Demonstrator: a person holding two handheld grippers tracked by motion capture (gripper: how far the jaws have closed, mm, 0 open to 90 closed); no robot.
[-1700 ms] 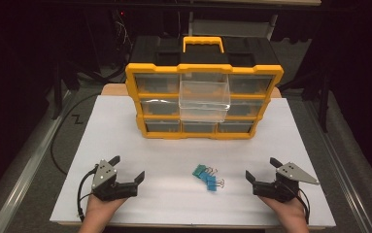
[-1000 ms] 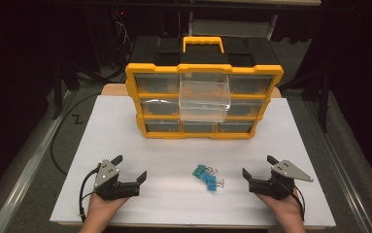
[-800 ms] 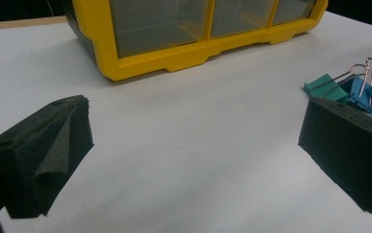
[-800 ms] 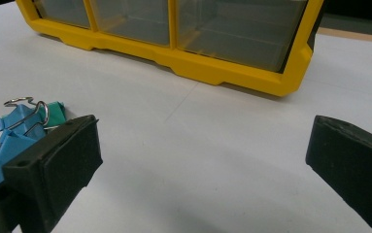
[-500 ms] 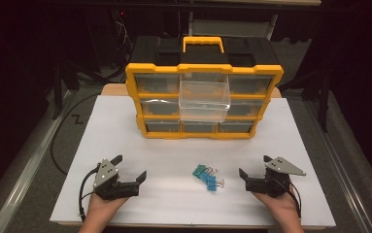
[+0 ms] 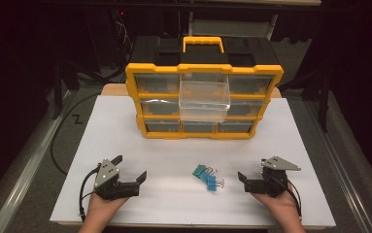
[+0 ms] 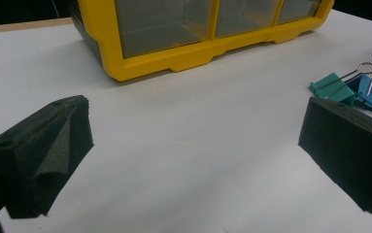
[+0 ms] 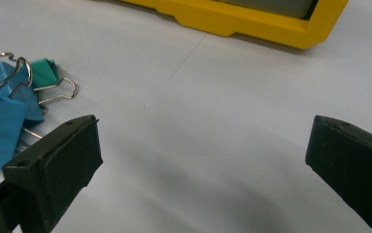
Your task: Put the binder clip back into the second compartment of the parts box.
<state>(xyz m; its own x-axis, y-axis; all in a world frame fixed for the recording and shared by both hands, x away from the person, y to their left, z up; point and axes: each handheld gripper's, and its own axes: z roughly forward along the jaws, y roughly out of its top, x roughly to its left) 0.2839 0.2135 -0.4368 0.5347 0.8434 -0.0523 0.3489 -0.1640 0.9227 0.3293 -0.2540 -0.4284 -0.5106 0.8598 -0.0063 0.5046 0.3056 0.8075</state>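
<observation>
A small heap of blue and teal binder clips (image 6: 208,177) lies on the white table top (image 6: 174,141), near the front and between my two grippers. My left gripper (image 6: 130,168) rests at the front left, open and empty. In the left gripper view its jaws (image 7: 198,145) stand wide apart, with the clips (image 7: 363,87) just past the right-hand jaw. My right gripper (image 6: 254,171) sits close to the right of the clips, open. In the right gripper view the clips (image 8: 8,107) lie by its left-hand jaw, with nothing between the jaws (image 8: 208,155).
A yellow and black drawer organizer (image 6: 203,92) stands at the back middle of the table. One clear drawer (image 6: 204,101) in its middle column is pulled out. Its yellow base shows as organizer (image 7: 183,53) and organizer (image 8: 251,19). Dark floor and cables surround the table.
My right gripper has slid left toward the binder clips. The left gripper has barely moved. The clips and the organizer lie as before.
</observation>
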